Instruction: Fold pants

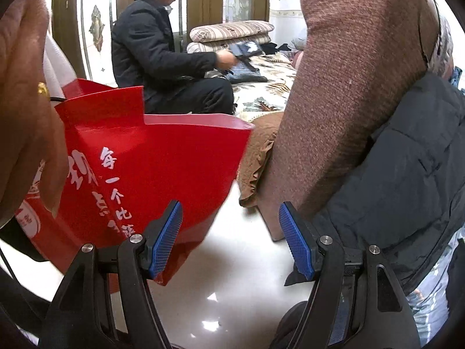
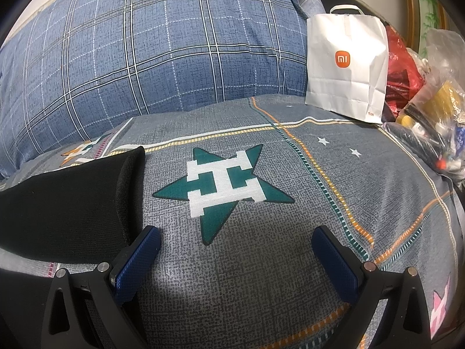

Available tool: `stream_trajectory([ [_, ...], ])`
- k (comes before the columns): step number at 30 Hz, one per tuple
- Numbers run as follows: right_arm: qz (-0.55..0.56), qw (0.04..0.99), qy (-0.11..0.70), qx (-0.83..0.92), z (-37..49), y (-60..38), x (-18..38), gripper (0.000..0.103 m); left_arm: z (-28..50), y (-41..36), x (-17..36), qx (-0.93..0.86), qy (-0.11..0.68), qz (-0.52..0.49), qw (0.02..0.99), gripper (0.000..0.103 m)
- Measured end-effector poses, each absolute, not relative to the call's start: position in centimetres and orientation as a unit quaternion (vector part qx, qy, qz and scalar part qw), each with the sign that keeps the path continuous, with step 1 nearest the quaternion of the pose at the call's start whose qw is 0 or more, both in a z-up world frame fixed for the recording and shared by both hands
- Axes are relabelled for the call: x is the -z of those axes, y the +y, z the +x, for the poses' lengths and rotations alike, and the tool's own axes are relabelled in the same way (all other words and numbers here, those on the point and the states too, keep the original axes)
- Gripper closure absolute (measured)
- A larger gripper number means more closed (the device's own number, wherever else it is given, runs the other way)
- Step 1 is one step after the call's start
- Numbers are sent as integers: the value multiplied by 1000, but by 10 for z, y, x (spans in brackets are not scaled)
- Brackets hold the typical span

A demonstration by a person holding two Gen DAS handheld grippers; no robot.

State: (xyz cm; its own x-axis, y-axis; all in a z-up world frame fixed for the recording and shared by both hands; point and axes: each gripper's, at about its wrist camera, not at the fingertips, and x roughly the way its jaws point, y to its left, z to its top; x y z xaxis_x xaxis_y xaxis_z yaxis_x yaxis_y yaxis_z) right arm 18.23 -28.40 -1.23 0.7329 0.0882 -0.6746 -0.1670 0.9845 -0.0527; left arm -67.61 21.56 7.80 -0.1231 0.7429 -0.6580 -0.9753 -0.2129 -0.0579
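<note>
Covering most of the right wrist view, a grey bedsheet [image 2: 290,261] with orange and white lines stretches out flat, printed with a large green star [image 2: 223,187] bearing a white emblem. Behind it bulges a big blue plaid quilt [image 2: 162,46], touching the sheet's far edge. The pants [image 2: 66,203], black and thick, lie on the sheet at the left, one cuffed end lying near the star and the rest running off the left edge of the view. A white paper bag [image 2: 347,64] with an orange logo stands upright at the sheet's far right, beside a red plastic bag [image 2: 402,67] and clear bags of small items [image 2: 438,110].

The right gripper [image 2: 236,257] hangs over the bare sheet with its blue pads spread wide and nothing between them; its left finger [image 2: 139,261] lies just beside the edge of the pants, though contact cannot be told.

In the left wrist view, a brown knit sleeve [image 1: 343,87] and a dark padded jacket [image 1: 407,189] fill the right side. A red bag [image 1: 145,174] with white lettering hangs at the left, above a glossy pale floor [image 1: 232,276]. A hand [image 1: 26,101] looms blurred at the far left. Farther off, a person in a dark coat [image 1: 151,58] sits on a floral-covered bed [image 1: 267,87] with striped bedding [image 1: 232,33] stacked behind.

The left gripper [image 1: 231,241] points down toward the floor, its blue pads apart and empty; no pants appear in this view.
</note>
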Motion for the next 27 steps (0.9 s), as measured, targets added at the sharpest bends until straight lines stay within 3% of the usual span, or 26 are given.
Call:
stream_trajectory([
  [27,-54,929,359,-70,183,-285,12,0,-632,225,-64,-705,234,-271,612,34],
])
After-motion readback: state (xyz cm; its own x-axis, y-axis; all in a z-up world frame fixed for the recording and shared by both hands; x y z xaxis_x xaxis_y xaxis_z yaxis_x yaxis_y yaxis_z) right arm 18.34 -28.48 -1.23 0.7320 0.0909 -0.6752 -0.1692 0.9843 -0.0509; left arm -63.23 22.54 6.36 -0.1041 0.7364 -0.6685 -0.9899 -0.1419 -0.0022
